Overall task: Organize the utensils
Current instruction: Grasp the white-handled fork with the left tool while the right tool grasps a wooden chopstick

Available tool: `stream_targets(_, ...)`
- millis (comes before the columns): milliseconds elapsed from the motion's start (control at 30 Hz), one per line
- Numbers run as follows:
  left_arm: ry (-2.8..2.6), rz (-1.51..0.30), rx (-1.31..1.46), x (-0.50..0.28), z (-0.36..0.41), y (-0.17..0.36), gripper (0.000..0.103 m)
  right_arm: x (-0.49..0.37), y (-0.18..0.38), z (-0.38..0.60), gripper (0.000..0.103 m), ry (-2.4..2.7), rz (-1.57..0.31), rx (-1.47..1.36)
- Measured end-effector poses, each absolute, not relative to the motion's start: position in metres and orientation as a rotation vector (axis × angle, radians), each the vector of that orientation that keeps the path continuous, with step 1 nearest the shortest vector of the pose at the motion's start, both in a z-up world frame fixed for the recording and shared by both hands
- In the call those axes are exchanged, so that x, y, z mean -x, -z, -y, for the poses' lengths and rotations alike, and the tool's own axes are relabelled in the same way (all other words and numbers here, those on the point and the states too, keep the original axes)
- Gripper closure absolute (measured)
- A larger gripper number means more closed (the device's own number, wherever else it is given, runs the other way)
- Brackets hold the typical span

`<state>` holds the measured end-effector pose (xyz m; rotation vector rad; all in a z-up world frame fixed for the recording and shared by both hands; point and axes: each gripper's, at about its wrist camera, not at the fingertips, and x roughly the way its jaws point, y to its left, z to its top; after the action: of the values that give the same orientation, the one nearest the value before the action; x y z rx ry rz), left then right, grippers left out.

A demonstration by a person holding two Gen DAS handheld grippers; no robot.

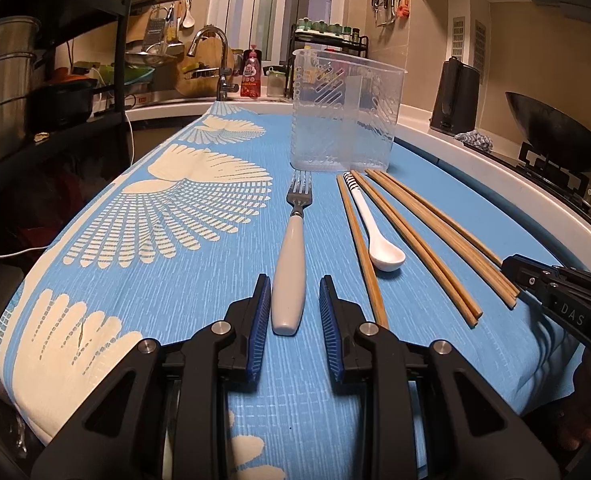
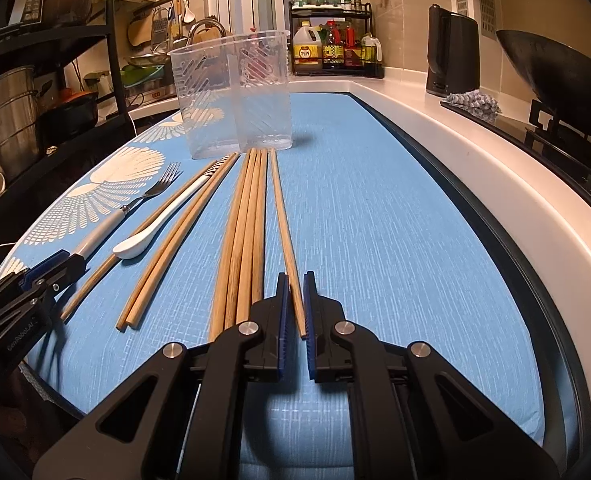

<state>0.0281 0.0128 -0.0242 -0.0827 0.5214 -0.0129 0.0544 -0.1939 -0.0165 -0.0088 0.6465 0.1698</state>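
1. Two grippers are low over the blue patterned cloth (image 1: 199, 304); we hold one in each hand, both at its near end
2. Our left gripper (image 1: 293, 286) has its jaws apart on either side of the white handle of the fork (image 1: 289, 276); small gaps show on both sides, so it grips nothing. The fork lies flat with its tines toward the far end
3. Our right gripper (image 2: 294, 280) has its jaws nearly together around the near end of a single chopstick (image 2: 285, 224); we cannot tell whether the pads actually press it
4. Just left of that chopstick lie four more chopsticks (image 2: 243, 236) side by side, then a pair (image 2: 175, 240) further left
5. The white spoon (image 1: 377, 236) lies between the fork and the pair, bowl nearest us, with one lone chopstick (image 1: 359, 240) just beside it
6. The clear utensil holder (image 1: 345, 112) stands upright at the far end of the cloth, just beyond the utensil tips
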Motion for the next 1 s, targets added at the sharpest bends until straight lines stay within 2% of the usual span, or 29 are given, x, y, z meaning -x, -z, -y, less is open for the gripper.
stream_targets(500,-0.034,-0.502,0.083,-0.034,-0.011,0.024,0.078,-0.053,0.018,0.192,0.095,-0.182,-0.622,0.032)
stream_targets(700,-0.038,-0.499,0.062,-0.037,-0.01,0.023,0.084,-0.055,0.016,0.193,0.097,-0.189,-0.638,0.019)
stream_targets(1000,-0.015,-0.486,0.067,-0.025,-0.012,0.009,0.085,-0.042,-0.002,0.199,0.098,-0.174,-0.617,0.011)
